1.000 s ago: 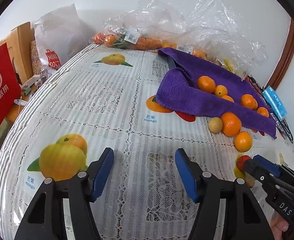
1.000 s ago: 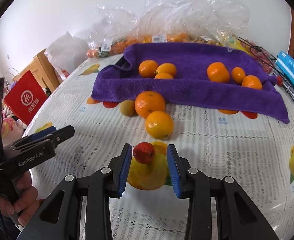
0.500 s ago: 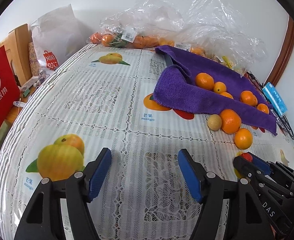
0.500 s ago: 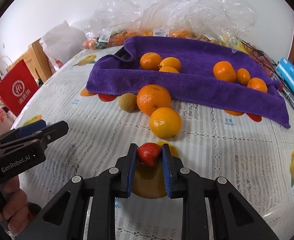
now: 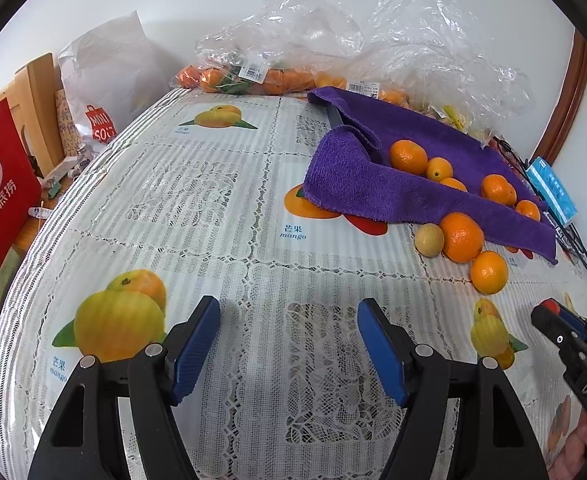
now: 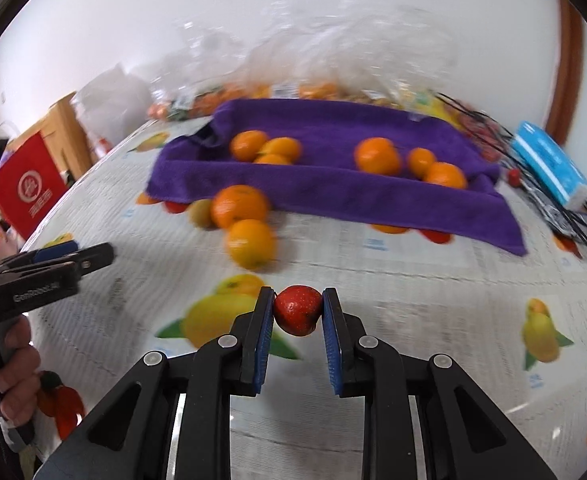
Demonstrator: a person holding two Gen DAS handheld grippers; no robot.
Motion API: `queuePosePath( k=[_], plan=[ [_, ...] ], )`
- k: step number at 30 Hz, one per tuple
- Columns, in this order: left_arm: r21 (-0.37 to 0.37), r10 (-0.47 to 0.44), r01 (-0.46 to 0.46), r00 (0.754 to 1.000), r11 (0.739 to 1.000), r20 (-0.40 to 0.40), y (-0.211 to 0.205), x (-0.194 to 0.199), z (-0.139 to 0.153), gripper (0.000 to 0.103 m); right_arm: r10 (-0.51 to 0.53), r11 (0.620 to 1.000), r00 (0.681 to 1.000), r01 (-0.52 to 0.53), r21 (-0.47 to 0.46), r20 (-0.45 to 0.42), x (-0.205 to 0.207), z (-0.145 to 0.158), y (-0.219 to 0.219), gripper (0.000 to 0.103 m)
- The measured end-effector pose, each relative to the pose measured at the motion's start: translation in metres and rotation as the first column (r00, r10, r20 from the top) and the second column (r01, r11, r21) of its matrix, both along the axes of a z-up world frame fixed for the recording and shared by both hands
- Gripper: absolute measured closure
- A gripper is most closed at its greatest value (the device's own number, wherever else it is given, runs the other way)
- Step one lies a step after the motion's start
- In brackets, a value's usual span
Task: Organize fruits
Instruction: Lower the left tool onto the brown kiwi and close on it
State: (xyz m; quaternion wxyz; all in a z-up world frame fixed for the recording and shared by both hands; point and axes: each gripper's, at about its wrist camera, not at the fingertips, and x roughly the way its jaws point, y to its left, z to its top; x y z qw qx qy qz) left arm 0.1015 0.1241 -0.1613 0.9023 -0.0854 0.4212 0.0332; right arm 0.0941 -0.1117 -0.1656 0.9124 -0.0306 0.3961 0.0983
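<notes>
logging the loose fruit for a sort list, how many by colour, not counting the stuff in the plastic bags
orange: 8, six on the purple towel (first at) and two on the tablecloth in front of it
tan: 1, a small round fruit beside those two
red: 1, the strawberry pinched by the right gripper
total: 10

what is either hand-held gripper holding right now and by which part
The right hand-held gripper pinches a small red fruit by its two opposite sides, near the fingertips. The left hand-held gripper is open and holds nothing.
</notes>
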Motion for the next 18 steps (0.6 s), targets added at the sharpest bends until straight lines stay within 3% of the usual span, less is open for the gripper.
queuePosePath(
  k=[12,18],
  plan=[
    [0.02,-0.158,0.158,0.987,0.987,-0.003,-0.04,0.021,0.001,0.039,-0.067,0.996,0.997,0.069,-0.061,0.038,0.015,-0.004,-0.06,0.079],
    [0.011,-0.196,0.196,0.981,0.981,0.0,-0.057,0.038,0.007,0.049,-0.054,0.999,0.999,0.054,-0.003,0.008,0.022,-0.008,-0.07,0.079]
  ],
)
